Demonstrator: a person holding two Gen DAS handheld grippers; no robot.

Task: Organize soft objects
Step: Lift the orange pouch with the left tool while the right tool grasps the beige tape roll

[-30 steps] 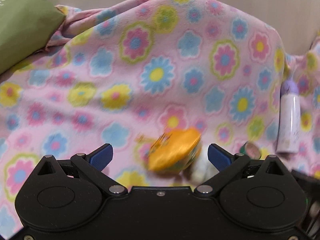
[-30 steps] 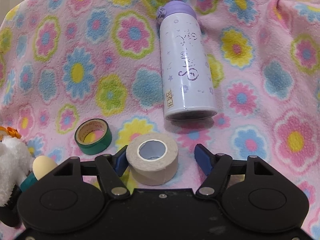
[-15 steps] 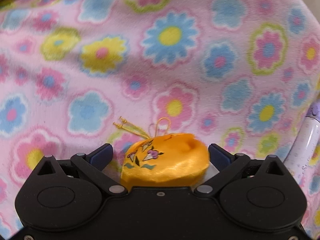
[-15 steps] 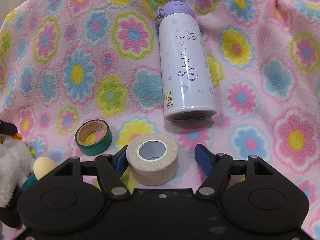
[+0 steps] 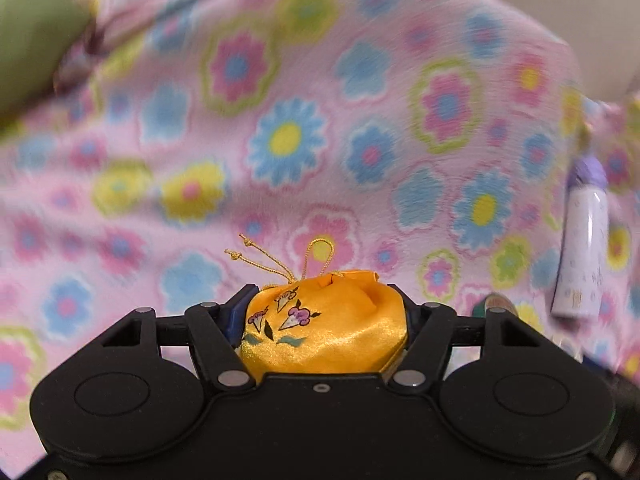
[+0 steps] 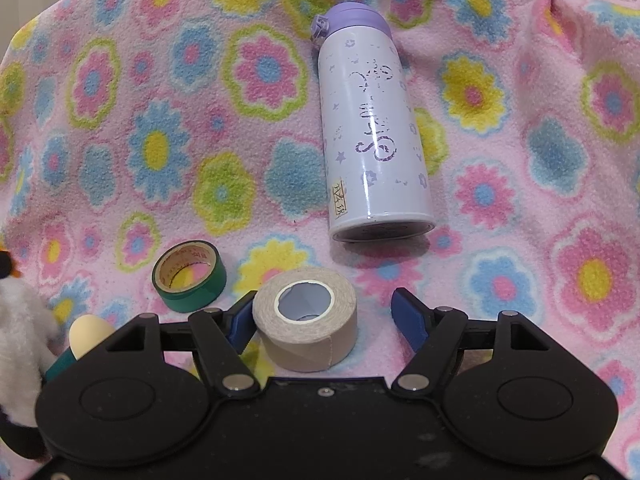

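Left wrist view: left gripper [image 5: 324, 312] has just been closing and now clamps the orange satin pouch [image 5: 326, 328] between its blue pads, gold drawstring [image 5: 276, 260] sticking out far side. Pouch sits low over the pink flower blanket [image 5: 280, 140]; whether it is lifted clear or touching, can't tell. Background is motion-blurred.

Right wrist view: right gripper [image 6: 322, 314] is released, with the beige tape roll [image 6: 306, 318] between the fingers; left pad just beside or touching the roll, right pad apart from it. Green tape roll [image 6: 188, 276] lies near left, purple bottle [image 6: 372, 136] on its side farther off.

Risks: satin is slick and the pouch squashes, so it may slip out if swung fast; loose cord could snag on the fleece. Tape is not soft, so grabbing it would likely be the wrong pick.

Hard to see: white plush toy [image 6: 18, 332] cut off at left edge, cream egg-like knob [image 6: 88, 334] half hidden behind gripper body. Green cushion [image 5: 32, 32] far left blurred. No bin or sorting spot visible.
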